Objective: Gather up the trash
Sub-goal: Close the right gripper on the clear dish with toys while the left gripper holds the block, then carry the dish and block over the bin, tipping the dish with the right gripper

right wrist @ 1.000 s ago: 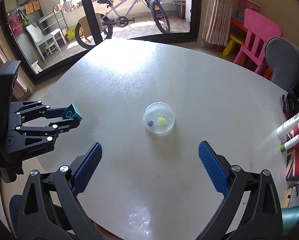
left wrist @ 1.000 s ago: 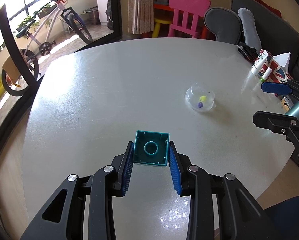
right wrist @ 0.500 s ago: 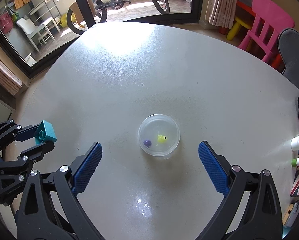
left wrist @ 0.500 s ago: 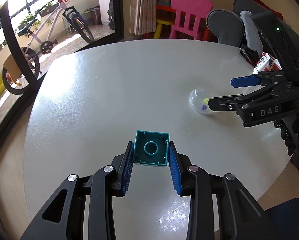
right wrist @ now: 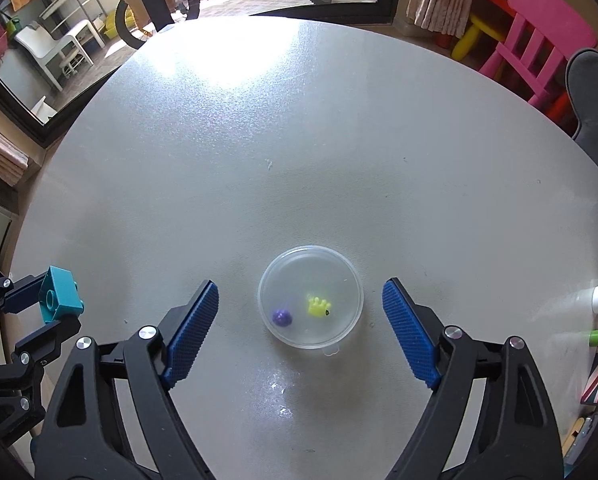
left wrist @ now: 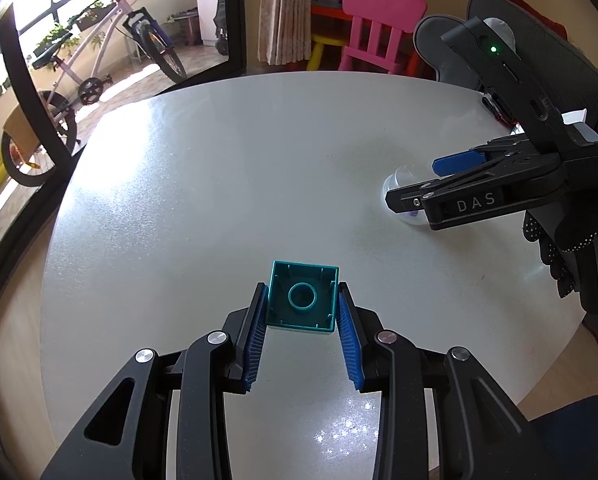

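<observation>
From the left wrist camera I see my left gripper (left wrist: 303, 320) clamped on the teal block (left wrist: 302, 302), both blue pads pressed against its sides, its hollow underside facing the lens, held above the round table (left wrist: 219, 200). Off to the right, my right gripper (left wrist: 427, 184) reaches in over the clear dome container (left wrist: 397, 184), which sits on the table and is mostly hidden behind the near finger. A gloved hand (left wrist: 579, 256) carries that tool.

From the right wrist camera the picture is clearer. My right gripper (right wrist: 299, 320) has its jaws partly open and they have just been closing; the clear dome container (right wrist: 310, 297) stands between the pads, but neither pad touches it, with a gap on each side. Inside lie a purple piece (right wrist: 281, 317) and a yellow piece (right wrist: 319, 306). The teal block (right wrist: 61, 294) shows at the left edge, in the left gripper (right wrist: 35, 304).

I judge the step in hand to be grasping the dome. To do it well I would keep the container centred between the pads, get low enough to catch the rim rather than the slippery curved top, and close gently so the thin plastic neither squirts out nor buckles. The small tab at its near edge should stay clear of the pads.
</observation>
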A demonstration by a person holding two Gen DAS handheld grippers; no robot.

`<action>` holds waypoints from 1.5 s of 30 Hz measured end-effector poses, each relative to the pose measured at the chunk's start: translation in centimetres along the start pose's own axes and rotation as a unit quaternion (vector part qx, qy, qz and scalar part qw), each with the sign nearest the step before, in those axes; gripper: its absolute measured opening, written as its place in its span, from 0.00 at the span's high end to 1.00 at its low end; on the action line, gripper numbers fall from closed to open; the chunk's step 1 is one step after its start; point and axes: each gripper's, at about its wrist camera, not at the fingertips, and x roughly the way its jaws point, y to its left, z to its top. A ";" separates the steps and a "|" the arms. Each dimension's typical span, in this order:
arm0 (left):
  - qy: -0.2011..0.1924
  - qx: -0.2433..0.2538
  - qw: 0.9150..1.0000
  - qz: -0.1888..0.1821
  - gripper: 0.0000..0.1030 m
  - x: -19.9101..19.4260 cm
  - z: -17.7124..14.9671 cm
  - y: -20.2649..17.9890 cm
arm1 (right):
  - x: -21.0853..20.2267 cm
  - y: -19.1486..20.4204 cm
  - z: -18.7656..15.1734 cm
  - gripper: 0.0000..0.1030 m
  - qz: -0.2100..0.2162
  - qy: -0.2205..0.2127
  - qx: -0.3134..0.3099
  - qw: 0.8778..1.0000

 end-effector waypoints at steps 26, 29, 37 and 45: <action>-0.024 0.015 1.000 -0.010 0.68 -3.7 -2.7 -3.3 | -9.0 1.2 -9.4 0.49 0.014 -0.112 -0.027 0.993; -0.032 0.018 0.999 -0.014 0.68 -4.9 -3.5 -4.2 | -11.1 1.7 -11.8 0.49 0.017 -0.130 -0.034 0.991; -0.059 0.040 0.997 -0.017 0.68 -8.5 -6.3 -7.1 | -16.0 3.0 -18.9 0.49 0.022 -0.171 -0.043 0.984; -0.072 0.052 0.995 -0.041 0.68 -10.9 -10.4 -9.7 | -18.0 4.0 -25.9 0.49 0.032 -0.182 -0.043 0.982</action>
